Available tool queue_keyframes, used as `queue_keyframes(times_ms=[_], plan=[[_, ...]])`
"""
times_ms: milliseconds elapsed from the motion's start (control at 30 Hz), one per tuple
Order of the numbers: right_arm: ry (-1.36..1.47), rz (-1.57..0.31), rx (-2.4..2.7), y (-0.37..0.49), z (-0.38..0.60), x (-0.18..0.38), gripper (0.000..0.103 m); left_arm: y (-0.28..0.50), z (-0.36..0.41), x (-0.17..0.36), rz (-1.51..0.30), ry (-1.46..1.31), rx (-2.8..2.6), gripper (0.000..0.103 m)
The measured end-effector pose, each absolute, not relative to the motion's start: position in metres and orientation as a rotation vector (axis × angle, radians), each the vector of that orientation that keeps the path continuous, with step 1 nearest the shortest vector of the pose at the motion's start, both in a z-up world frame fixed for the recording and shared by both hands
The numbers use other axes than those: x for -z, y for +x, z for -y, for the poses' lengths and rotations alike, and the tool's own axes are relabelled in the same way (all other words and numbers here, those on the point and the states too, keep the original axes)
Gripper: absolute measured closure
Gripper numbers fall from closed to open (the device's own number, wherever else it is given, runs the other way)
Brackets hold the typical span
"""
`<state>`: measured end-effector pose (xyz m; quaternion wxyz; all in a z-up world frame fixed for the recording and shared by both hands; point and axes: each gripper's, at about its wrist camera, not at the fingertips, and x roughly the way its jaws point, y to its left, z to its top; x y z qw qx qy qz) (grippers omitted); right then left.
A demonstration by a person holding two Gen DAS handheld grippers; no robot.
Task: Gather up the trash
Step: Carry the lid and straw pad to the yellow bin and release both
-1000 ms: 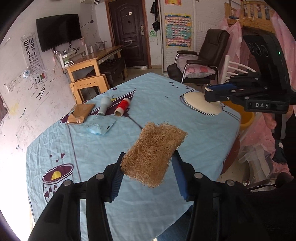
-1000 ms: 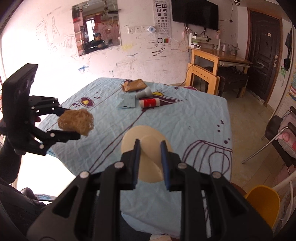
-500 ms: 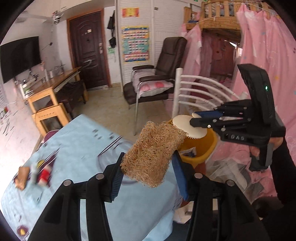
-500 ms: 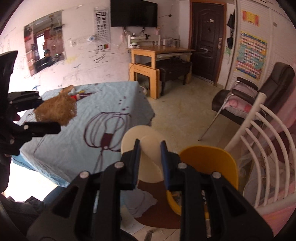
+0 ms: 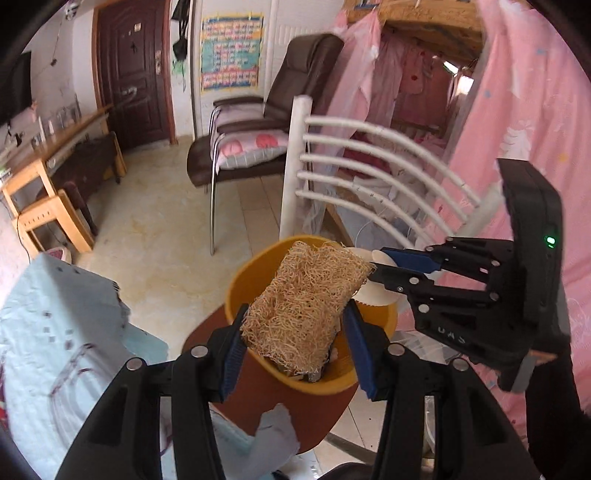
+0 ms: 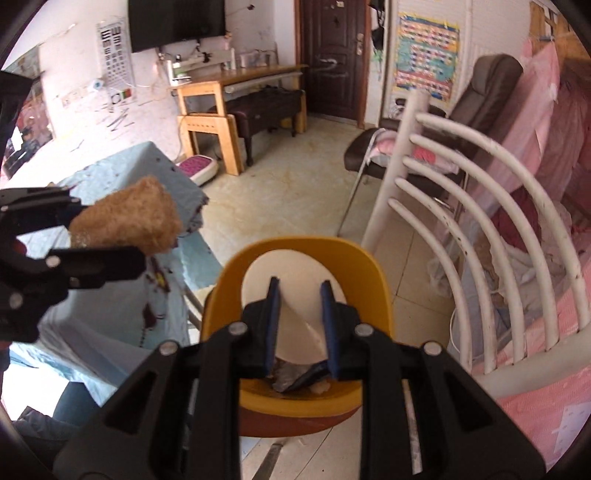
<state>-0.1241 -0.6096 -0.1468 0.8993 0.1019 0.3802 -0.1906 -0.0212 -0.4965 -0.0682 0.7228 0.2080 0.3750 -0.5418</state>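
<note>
Tan, wiry fibre scrub pad (image 5: 306, 306) sat pinched in the left gripper (image 5: 293, 343) above the round yellow plastic bin (image 6: 295, 258); the right gripper (image 6: 301, 325) was narrowly clamped on a cream paper plate (image 6: 295, 280) over it. Released off-centre, either might have caught the rim and fallen beside the white slatted chair (image 6: 461, 206).

A white chair (image 5: 373, 173) is standing on the tiled floor (image 5: 155, 236), its slatted back facing a pink curtain (image 5: 524, 110). A brown armchair (image 5: 280, 92) is carrying a pink cushion (image 5: 251, 147). A wooden desk (image 6: 236, 81) is standing beside the dark door (image 6: 332, 48), under a television (image 6: 177, 22).
</note>
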Motion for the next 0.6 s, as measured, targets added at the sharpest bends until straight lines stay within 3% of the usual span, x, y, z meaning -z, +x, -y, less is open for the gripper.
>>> queue_keyframes(times_ms=[600], plan=[[0.344,-0.934,0.457,-0.106,0.657,0.224,0.082,-0.011,0.579,0.163,-1.018,0.592,1.086,0.055]])
